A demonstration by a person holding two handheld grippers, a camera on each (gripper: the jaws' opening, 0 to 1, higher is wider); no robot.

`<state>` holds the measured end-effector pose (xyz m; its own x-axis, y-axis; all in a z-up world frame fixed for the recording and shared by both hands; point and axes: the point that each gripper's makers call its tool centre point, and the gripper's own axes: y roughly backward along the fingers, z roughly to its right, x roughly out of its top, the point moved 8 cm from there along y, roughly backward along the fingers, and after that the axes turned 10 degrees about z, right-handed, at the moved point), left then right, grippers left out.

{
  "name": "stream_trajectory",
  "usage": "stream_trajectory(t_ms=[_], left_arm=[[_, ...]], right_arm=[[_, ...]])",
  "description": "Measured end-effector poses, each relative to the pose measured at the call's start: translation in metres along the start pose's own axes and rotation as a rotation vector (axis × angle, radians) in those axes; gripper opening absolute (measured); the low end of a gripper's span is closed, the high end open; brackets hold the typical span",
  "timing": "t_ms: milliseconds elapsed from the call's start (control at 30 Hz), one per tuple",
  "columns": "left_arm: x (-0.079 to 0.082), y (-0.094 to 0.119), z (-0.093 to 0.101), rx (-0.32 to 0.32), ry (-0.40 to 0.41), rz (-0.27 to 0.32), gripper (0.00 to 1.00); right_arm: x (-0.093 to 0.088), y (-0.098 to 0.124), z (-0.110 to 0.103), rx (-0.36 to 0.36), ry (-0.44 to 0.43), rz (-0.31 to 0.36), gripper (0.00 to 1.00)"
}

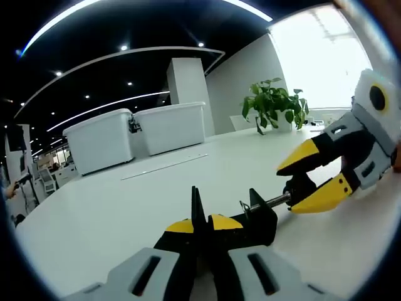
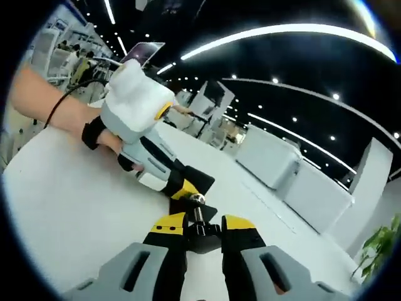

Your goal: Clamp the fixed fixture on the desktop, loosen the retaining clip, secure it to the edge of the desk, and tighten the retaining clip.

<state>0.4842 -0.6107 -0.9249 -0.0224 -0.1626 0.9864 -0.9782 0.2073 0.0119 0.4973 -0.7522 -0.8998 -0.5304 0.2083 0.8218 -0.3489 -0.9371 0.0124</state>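
Clamp [image 1: 250, 219]: black screw clamp lying on the white desk [image 1: 113, 213], between the two grippers; its threaded metal screw [image 1: 276, 200] points toward the right gripper; seen end-on in the right gripper view [image 2: 199, 226].
Left gripper [image 1: 202, 224]: yellow-tipped jaws pressed onto the clamp's black frame, pinching it; in the right gripper view [image 2: 182, 185] it reaches in from the left, held by a hand in a black wrist strap [image 2: 94, 132].
Right gripper [image 1: 313, 175]: jaws spread around the screw's knob end; whether the tips touch it cannot be told; own view [image 2: 200, 224].
Background: two white lidded storage bins [image 1: 135, 135]; potted green plant [image 1: 272, 103]; bright window [image 1: 319, 56]; curved ceiling light strips [image 1: 113, 56].
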Motion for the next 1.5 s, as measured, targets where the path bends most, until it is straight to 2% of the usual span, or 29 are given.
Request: stream_trajectory(t_ms=[100, 267, 400, 567, 767, 833, 900, 1033, 1367, 1500], left_arm=[[0.000, 0.000, 0.000, 0.000, 0.000, 0.000, 0.07], [0.000, 0.000, 0.000, 0.001, 0.000, 0.000, 0.07], [0.000, 0.000, 0.000, 0.001, 0.001, -0.001, 0.07], [0.000, 0.000, 0.000, 0.001, 0.001, -0.001, 0.07], [0.000, 0.000, 0.000, 0.002, 0.002, -0.001, 0.07], [0.000, 0.000, 0.000, 0.002, 0.001, -0.001, 0.07], [0.000, 0.000, 0.000, 0.002, 0.001, -0.001, 0.07], [0.000, 0.000, 0.000, 0.002, 0.002, -0.001, 0.07], [0.000, 0.000, 0.000, 0.003, 0.000, 0.000, 0.07], [0.000, 0.000, 0.000, 0.003, 0.000, 0.000, 0.07]], right_arm=[[0.000, 0.000, 0.000, 0.004, 0.004, 0.001, 0.20], [0.001, 0.000, -0.002, 0.011, 0.079, -0.004, 0.20], [0.002, 0.000, -0.007, 0.033, 0.274, -0.024, 0.20], [0.001, 0.000, -0.006, 0.028, 0.250, -0.016, 0.20], [0.001, 0.001, -0.009, 0.034, 0.304, -0.020, 0.20], [0.001, 0.001, -0.010, 0.036, 0.327, -0.020, 0.20], [0.002, 0.001, -0.011, 0.043, 0.397, -0.027, 0.20], [0.001, 0.000, -0.013, 0.052, 0.476, -0.034, 0.20], [0.001, -0.001, -0.014, 0.053, 0.550, -0.042, 0.20], [0.001, -0.001, -0.017, 0.056, 0.621, -0.046, 0.19]])
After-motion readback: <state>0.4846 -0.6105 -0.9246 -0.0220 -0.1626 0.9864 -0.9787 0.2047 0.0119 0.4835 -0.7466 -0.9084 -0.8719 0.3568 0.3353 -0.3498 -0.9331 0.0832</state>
